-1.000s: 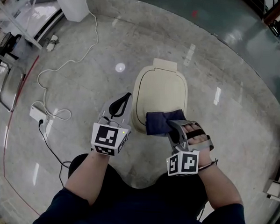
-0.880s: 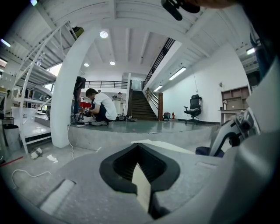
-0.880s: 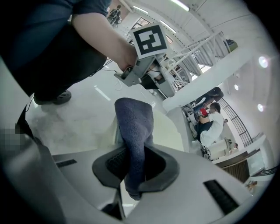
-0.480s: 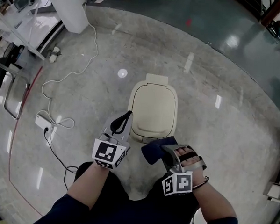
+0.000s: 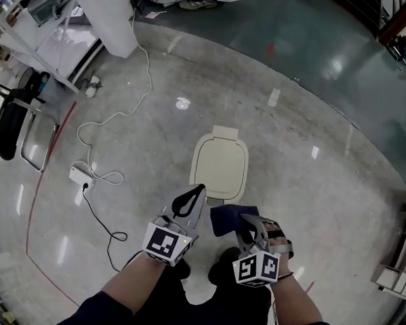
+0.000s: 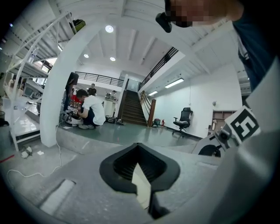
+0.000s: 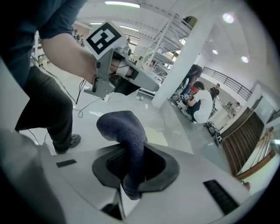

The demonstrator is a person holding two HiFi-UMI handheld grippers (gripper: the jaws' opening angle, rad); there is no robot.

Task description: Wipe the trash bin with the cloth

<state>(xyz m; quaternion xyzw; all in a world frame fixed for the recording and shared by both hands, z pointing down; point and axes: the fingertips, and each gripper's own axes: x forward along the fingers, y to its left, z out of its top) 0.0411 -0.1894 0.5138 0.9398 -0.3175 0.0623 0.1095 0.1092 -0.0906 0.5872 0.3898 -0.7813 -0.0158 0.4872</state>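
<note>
On the polished grey stone floor (image 5: 310, 198), the cream lidded plastic trash bin (image 5: 220, 167) now stands uncovered. The dark blue cloth (image 5: 228, 219) has lifted off its lid, pinched in the right claw (image 5: 244, 228). The left claw (image 5: 191, 200) is closed and empty. Wiping looks finished.

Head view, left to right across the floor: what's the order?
Black chair → power strip → trash bin → white rack at the right edge. Cloth overlaps the bin, so left out.

Polished grey floor (image 5: 310, 198) carries cream trash bin (image 5: 220, 167), white cable (image 5: 152, 66), power strip (image 5: 79, 177)
</note>
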